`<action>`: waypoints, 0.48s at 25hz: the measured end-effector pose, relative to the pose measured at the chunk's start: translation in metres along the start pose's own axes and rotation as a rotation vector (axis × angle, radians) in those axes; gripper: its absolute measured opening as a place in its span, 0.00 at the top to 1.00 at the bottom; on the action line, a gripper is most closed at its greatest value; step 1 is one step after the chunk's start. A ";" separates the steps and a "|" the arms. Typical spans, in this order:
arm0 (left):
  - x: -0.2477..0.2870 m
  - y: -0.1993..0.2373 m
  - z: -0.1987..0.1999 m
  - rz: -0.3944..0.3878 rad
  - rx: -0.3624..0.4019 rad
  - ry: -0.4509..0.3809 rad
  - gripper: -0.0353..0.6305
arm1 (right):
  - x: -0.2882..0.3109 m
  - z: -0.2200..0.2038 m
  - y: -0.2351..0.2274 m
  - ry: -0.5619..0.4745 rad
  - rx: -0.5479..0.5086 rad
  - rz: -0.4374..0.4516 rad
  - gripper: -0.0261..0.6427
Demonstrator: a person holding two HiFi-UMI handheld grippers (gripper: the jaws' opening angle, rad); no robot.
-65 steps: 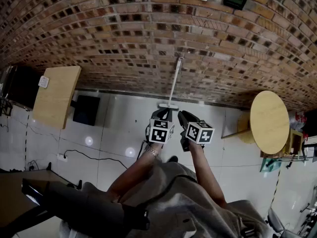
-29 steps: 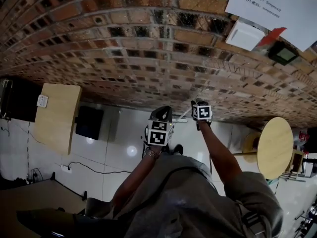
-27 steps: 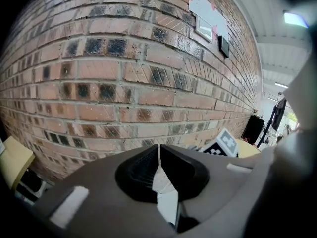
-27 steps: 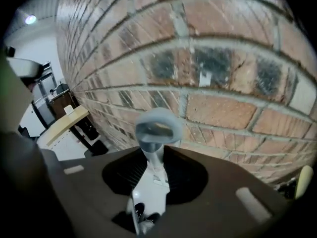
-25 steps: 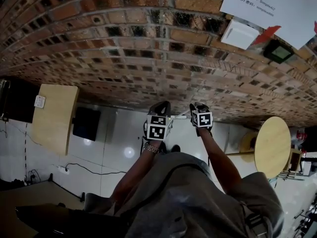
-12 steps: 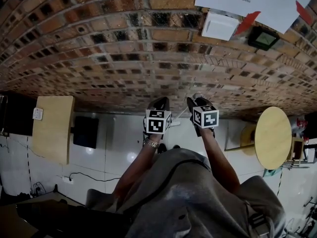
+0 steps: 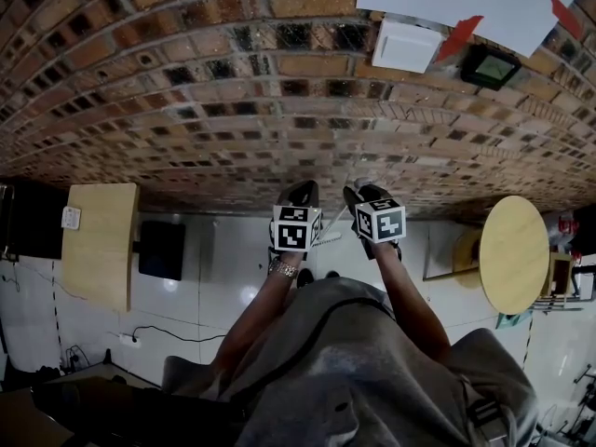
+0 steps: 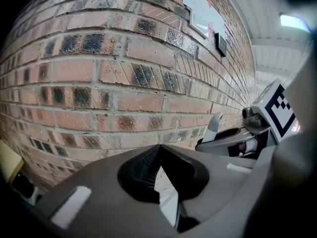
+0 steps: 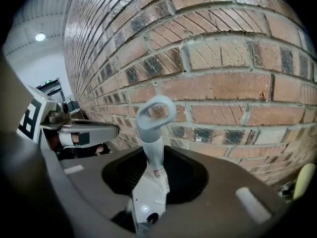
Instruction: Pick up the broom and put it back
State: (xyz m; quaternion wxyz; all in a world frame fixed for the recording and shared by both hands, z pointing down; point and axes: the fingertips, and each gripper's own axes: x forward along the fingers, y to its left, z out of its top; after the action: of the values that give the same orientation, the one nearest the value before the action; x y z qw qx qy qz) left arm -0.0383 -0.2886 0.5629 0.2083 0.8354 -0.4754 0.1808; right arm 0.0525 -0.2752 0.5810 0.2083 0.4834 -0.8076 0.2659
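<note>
My right claw (image 7: 358, 194) is clamped on the broom (image 9: 151, 133). Its pale handle stands up between the jaws, loop end at 12 o'clock, near the brick wall (image 7: 233, 110). My left claw (image 7: 300, 194), at 9 o'clock of the right one, has its jaws together at the tips, gripping nothing.

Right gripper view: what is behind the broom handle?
A brick wall, also visible through the end loop of the broom handle. The right gripper, clamped on it, covers the rest of the handle and the broom's head.
</note>
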 end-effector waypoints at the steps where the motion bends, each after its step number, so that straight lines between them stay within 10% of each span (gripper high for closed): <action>1: 0.001 -0.001 0.000 -0.002 0.000 0.000 0.94 | 0.000 -0.002 0.000 0.003 -0.002 -0.001 0.81; 12: -0.011 0.006 -0.002 0.052 -0.044 -0.017 0.94 | 0.075 -0.090 -0.047 0.209 0.005 -0.015 0.81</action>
State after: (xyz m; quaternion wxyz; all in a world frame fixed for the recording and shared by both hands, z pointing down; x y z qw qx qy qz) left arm -0.0495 -0.2825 0.5602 0.2176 0.8196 -0.5025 0.1686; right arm 0.0685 -0.2871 0.7059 0.2923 0.4597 -0.7771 0.3153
